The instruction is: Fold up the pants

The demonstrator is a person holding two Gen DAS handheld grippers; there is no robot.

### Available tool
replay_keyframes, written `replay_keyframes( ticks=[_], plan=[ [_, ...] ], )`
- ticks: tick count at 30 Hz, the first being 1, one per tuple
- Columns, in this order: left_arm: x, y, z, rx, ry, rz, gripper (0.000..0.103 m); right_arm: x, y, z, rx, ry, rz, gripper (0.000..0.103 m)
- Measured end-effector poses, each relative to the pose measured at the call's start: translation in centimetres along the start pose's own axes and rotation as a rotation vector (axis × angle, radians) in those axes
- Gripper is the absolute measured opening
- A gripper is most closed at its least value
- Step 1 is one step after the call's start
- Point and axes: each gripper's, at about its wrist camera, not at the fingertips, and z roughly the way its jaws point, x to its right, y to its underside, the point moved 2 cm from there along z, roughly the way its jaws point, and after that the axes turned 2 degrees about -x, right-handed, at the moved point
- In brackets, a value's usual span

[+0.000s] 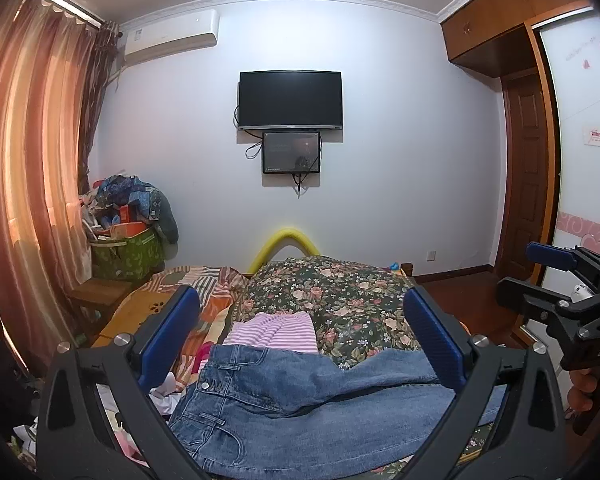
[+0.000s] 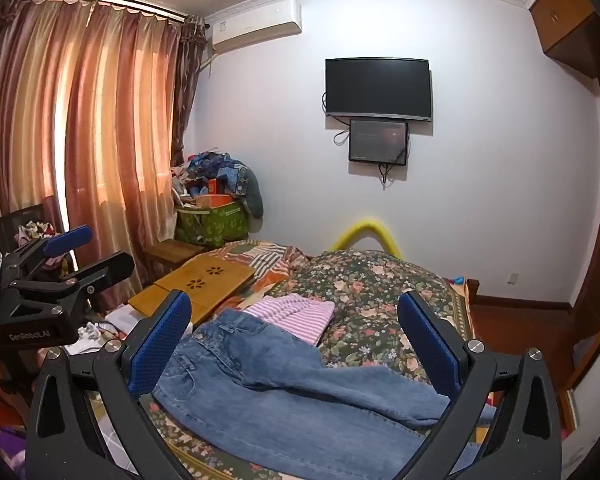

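Jeans point(image 1: 300, 396) lie flat on the floral bed point(image 1: 340, 292), filling the lower centre of both views. The left gripper point(image 1: 300, 340) and the right gripper point(image 2: 296, 344) hover above them, jaws wide, holding nothing.

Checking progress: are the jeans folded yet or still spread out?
Spread out. The jeans lie flat across the floral quilt, waistband left, both legs extending right, no fold visible.

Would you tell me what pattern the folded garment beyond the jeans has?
Pink-and-white stripes, clearest in the right wrist view.
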Motion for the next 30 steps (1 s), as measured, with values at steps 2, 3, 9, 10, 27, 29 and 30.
replay_keyframes(
  ticks=[2, 3, 9, 10, 27, 29, 30],
  plan=[
    [0.14, -0.15, -0.02, 0.000, 0.001, 0.002, 0.103, -0.06, -0.06, -0.08, -0.001, -0.001, 0.001, 0.103],
    [0.21, -0.15, -0.01, 0.000, 0.001, 0.003, 0.103, -0.10, -0.07, -0.11, -0.001, -0.001, 0.002, 0.103],
    [0.29, -0.19, 0.01, -0.002, 0.004, 0.001, 0.103, -0.04, -0.05, -0.19, -0.001, 0.003, 0.002, 0.103],
    [0.24, -0.15, 0.01, -0.001, 0.004, 0.000, 0.103, -0.03, -0.05, -0.22, -0.001, 0.004, 0.002, 0.103],
    [0.00, -0.14, 0.09, -0.001, 0.014, -0.014, 0.103, 0.45, -0.17, -0.27, -0.004, 0.009, 0.003, 0.103],
    [0.02, -0.14, 0.11, 0.000, 0.014, -0.016, 0.103, 0.49, -0.10, -0.30, -0.004, 0.010, 0.004, 0.103],
    [-0.08, -0.16, 0.02, 0.000, 0.015, -0.017, 0.103, 0.52, -0.10, -0.30, -0.004, 0.011, 0.004, 0.103]
  ],
)
